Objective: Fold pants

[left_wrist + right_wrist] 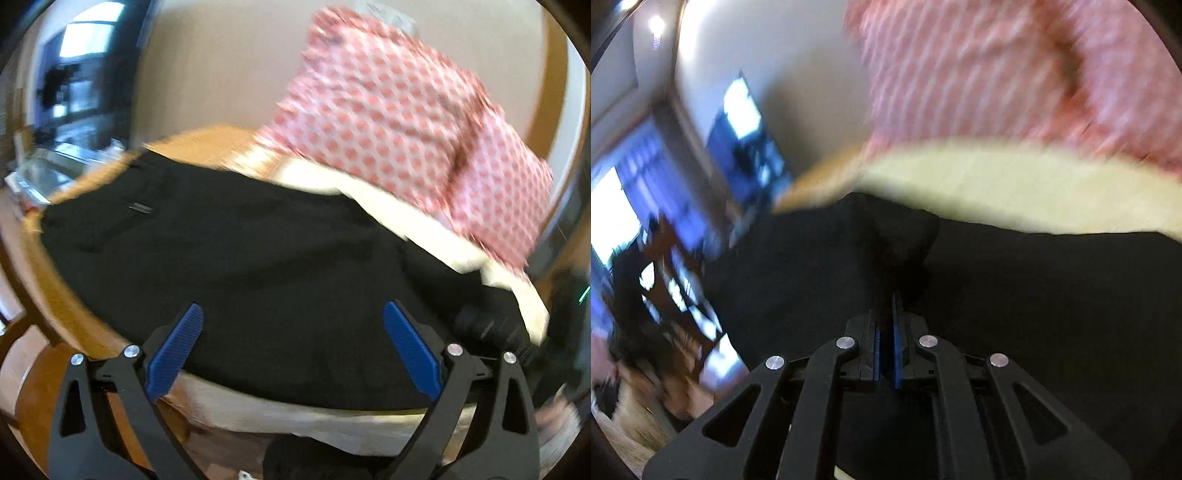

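Right gripper pinches black pants; left gripper gapes wide above pants.
Pants spread on wooden table w/ cream cloth beyond, pink dotted fabric further out.

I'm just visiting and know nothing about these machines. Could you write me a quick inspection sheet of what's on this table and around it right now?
Surface: round wooden table, mostly covered by cloth.
Job's things: black pants spread flat on the table.
Clutter: pink dotted cloth piled at the far side, on a cream cloth.
Grippers: left claw open above the pants' near edge, holding nothing; right claw shut on a pinch of the pants.
Cables: nothing seen.
Surroundings: beige wall, bright window; the rest is too blurred to tell.
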Demonstrator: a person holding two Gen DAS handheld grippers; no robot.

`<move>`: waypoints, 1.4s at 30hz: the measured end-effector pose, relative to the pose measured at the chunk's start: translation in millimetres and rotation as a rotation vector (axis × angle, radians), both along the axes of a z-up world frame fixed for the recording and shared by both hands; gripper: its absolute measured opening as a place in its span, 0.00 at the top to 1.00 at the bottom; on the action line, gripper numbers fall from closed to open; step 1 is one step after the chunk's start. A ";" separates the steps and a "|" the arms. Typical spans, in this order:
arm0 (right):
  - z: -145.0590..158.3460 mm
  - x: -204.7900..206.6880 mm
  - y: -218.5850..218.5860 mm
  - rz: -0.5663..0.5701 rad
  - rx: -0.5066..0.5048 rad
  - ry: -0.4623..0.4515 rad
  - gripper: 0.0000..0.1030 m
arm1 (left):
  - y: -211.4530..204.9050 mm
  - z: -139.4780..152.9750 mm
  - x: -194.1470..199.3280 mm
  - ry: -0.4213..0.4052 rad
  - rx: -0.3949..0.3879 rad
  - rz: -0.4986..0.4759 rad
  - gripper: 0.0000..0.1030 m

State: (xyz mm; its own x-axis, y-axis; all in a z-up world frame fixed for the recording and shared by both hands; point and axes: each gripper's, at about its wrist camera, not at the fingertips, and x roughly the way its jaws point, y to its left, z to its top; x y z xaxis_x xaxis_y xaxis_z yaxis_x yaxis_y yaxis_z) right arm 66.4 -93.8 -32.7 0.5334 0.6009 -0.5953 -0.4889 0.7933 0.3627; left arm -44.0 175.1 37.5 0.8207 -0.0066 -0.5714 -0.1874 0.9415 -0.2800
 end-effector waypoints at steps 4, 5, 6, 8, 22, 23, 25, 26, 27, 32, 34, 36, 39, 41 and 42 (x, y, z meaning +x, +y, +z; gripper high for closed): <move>14.2 -2.7 0.0 -0.022 0.033 -0.069 0.95 | 47.0 6.5 -25.8 -0.024 -0.048 0.140 0.05; 19.2 -4.6 1.0 -0.024 0.035 -0.092 0.95 | 60.4 3.8 -29.7 -0.015 -0.069 0.178 0.05; 19.6 -8.4 4.7 -0.017 0.026 -0.100 0.95 | 68.1 1.0 -31.0 -0.004 -0.086 0.202 0.05; 13.0 -8.5 21.7 0.030 -0.019 -0.094 0.95 | 81.0 -5.8 -33.9 0.011 -0.138 0.229 0.05; 3.8 -21.3 66.4 0.206 -0.080 -0.098 0.40 | 88.6 -28.6 -19.9 0.055 -0.315 0.147 0.05; 4.1 -22.5 67.0 0.214 -0.088 -0.093 0.38 | 89.9 -30.3 -18.4 0.063 -0.326 0.149 0.05; 9.7 -20.7 57.9 0.190 -0.015 -0.090 0.38 | 92.6 -32.5 -15.5 0.068 -0.356 0.147 0.05; 11.7 -19.9 53.0 0.169 0.014 -0.088 0.38 | 94.0 -33.3 -14.6 0.068 -0.370 0.147 0.05; 11.8 -18.8 48.4 0.153 0.016 -0.077 0.35 | 95.3 -34.0 -13.6 0.067 -0.382 0.146 0.05; 3.2 -9.6 42.7 0.134 0.019 -0.018 0.33 | 100.9 -38.8 -2.0 0.087 -0.419 0.158 0.06; 2.6 -10.0 44.9 0.139 0.012 -0.024 0.32 | 106.2 -42.2 1.4 0.100 -0.446 0.180 0.10; 1.8 -9.3 45.1 0.144 0.014 -0.027 0.31 | 109.3 -39.9 1.2 0.100 -0.466 0.198 0.10; 0.3 -10.3 42.9 0.144 0.029 -0.026 0.31 | 111.3 -24.3 -2.9 0.054 -0.441 0.211 0.15; 0.0 -12.6 40.7 0.145 0.032 -0.031 0.30 | 113.7 -14.7 -1.3 0.034 -0.426 0.214 0.15; 0.0 -15.2 39.8 0.146 0.031 -0.035 0.29 | 116.8 -13.7 0.9 0.036 -0.427 0.222 0.15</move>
State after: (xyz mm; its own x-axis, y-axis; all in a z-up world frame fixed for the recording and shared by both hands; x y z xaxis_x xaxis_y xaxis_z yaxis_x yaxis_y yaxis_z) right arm 51.2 -54.0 -32.8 0.4590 0.6915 -0.5578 -0.6108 0.7015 0.3672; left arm -43.1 291.9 23.8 0.8084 -0.0735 -0.5840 -0.3877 0.6800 -0.6223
